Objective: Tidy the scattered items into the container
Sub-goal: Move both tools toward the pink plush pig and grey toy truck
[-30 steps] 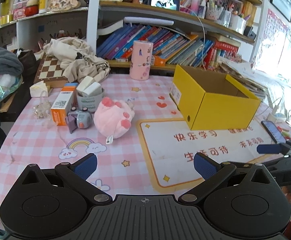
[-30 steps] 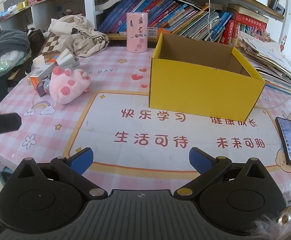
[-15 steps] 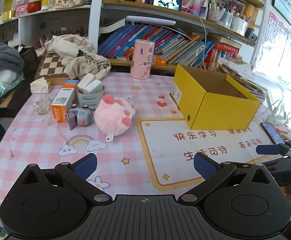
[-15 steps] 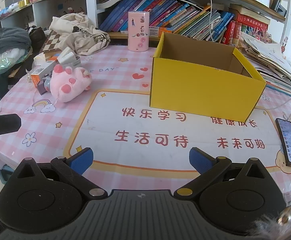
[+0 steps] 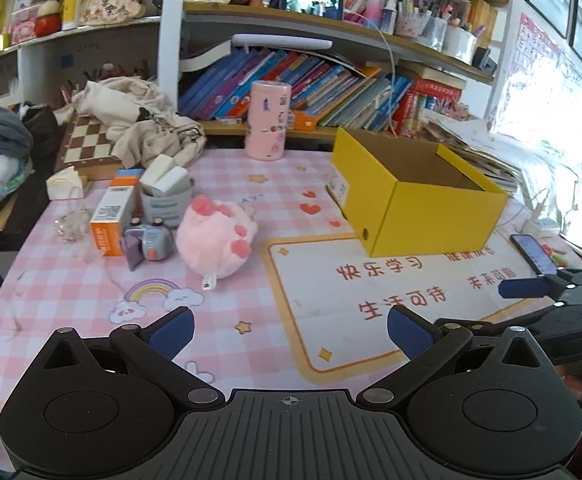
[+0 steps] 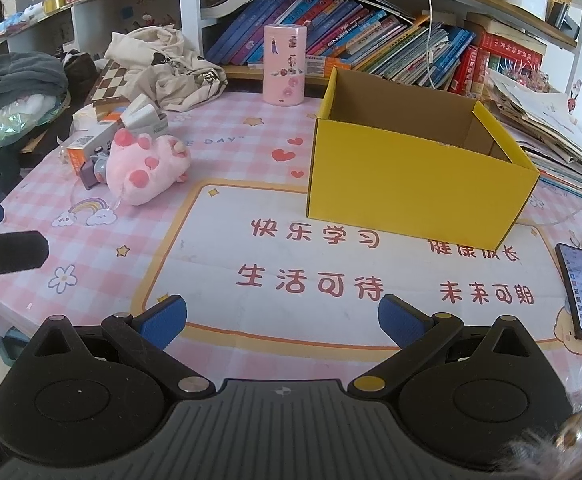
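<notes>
An open yellow cardboard box [image 5: 423,204] [image 6: 415,188] stands on the table, and what I see of its inside holds nothing. Left of it lie a pink plush paw [image 5: 217,240] [image 6: 145,170], a small grey-purple gadget [image 5: 149,242], an orange-and-white carton [image 5: 111,216] and a grey cup [image 5: 167,200] holding white blocks. My left gripper [image 5: 289,330] hovers open over the near table edge, short of the plush. My right gripper [image 6: 283,316] is open above the printed mat, in front of the box. Nothing is between either pair of fingers.
A pink cylinder tin [image 5: 269,126] stands at the back by the bookshelf. A chessboard [image 5: 87,146] and crumpled cloth [image 5: 139,116] lie back left. A phone [image 6: 581,290] rests at the right edge. A white tissue pack [image 5: 65,186] sits left of the carton.
Both grippers have edged slightly forward and the views have shifted a little; the objects on the table have not moved. Both stay open.
</notes>
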